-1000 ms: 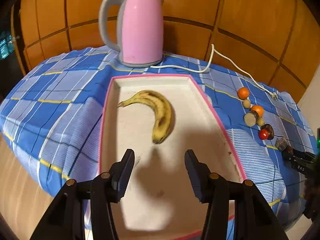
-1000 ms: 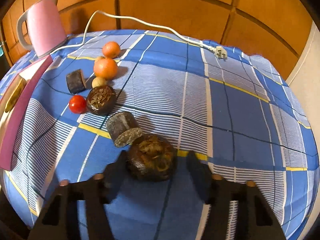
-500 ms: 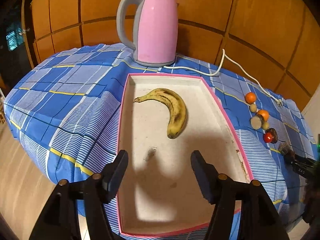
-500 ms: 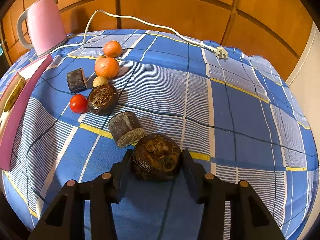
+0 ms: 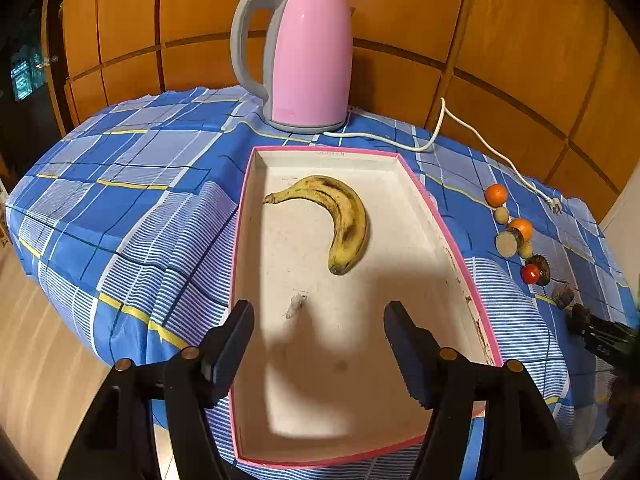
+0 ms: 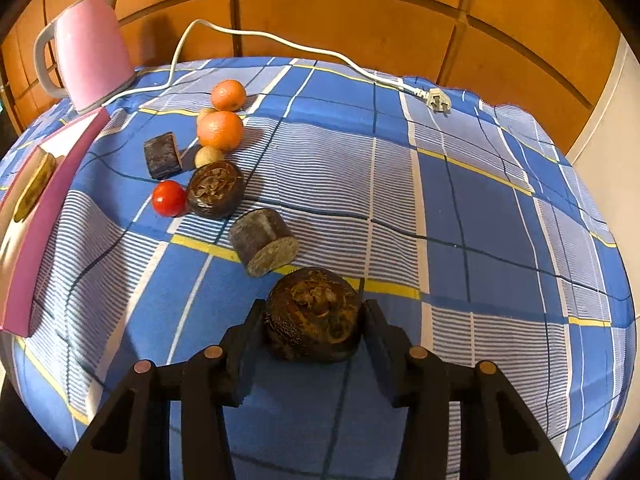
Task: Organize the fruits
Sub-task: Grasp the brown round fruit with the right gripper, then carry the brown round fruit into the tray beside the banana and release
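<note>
A pink-rimmed white tray (image 5: 452, 236) holds a spotted banana (image 5: 344, 216). My left gripper (image 5: 319, 326) is open and empty above the tray's near end. My right gripper (image 6: 314, 328) is shut on a dark brown round fruit (image 6: 314, 320) resting on the blue checked cloth. Beyond it lie a dark cut cylinder piece (image 6: 262, 240), a second brown round fruit (image 6: 216, 194), a red tomato (image 6: 169, 198), another dark piece (image 6: 162, 155), two oranges (image 6: 221, 130) and small pale fruits (image 6: 209, 156). The same row shows in the left wrist view (image 5: 516, 232).
A pink kettle (image 5: 308, 60) stands behind the tray, its white cord and plug (image 6: 438, 100) trailing across the cloth. The tray's pink side (image 6: 44, 208) lies left of the fruit row. Wooden panels back the table. The floor drops off at the left.
My right gripper's fingers closed in from either side onto the dark round fruit. My left gripper pulled back and up from the banana, staying open.
</note>
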